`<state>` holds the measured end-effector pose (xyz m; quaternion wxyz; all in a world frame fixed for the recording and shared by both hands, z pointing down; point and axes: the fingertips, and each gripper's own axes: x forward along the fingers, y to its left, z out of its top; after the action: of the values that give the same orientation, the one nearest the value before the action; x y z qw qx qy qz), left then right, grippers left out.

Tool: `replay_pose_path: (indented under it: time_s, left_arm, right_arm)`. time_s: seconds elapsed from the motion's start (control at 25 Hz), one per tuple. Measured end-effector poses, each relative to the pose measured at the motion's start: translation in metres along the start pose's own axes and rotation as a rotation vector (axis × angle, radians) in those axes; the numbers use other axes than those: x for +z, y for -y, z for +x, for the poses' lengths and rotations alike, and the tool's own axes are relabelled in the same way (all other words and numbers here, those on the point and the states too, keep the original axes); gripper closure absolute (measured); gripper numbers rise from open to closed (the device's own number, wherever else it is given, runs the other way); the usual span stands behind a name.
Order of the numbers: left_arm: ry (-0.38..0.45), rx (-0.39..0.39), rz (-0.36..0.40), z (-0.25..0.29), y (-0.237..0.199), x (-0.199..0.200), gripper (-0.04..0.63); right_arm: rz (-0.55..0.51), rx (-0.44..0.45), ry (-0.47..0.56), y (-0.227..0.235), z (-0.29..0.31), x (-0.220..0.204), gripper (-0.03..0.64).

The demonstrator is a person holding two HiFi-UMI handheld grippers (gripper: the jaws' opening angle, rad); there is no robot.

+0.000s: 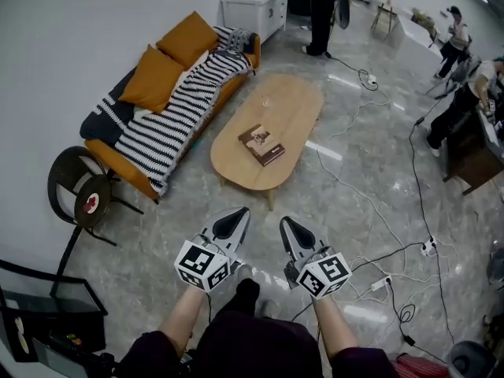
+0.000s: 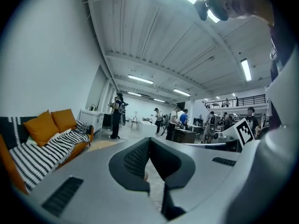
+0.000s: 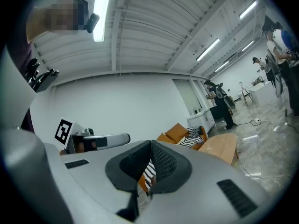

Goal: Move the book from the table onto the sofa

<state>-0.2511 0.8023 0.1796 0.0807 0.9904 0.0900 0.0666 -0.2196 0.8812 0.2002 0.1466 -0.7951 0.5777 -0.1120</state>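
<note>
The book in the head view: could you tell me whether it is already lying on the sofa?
No, the book lies on the oval wooden table, apart from the sofa.

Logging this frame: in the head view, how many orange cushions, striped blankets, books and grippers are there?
orange cushions: 2
striped blanket: 1
book: 1
grippers: 2, left gripper and right gripper
Total: 6
</note>
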Motion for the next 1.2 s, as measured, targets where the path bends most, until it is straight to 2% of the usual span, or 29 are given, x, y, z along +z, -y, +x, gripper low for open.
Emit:
replay_pose_path:
  time_s: [0.2,0.44,0.84,1.2]
  left_arm:
    - [-0.017,-0.024,-0.008,0.026,-0.051,0.006,0.58]
    - [-0.019,-0.049,-0.011,0.044,-0.09,0.02,0.58]
    - [-0.019,-0.068,-0.026,0.07,-0.125,0.027,0.58]
    - [-0.031,-0.077,-0.026,0.117,-0.15,0.03,0.58]
  right_arm:
    - [0.02,-0.035,-0.002,0.018,0.052,0.003,0.594]
    - [0.025,-0.069,-0.005,0.027,0.089,0.01,0.592]
    - [0.011,-0.089,-0.007,0.049,0.124,0.019,0.592]
    - [0.022,-0.102,-0.01,0.091,0.156,0.029,0.592]
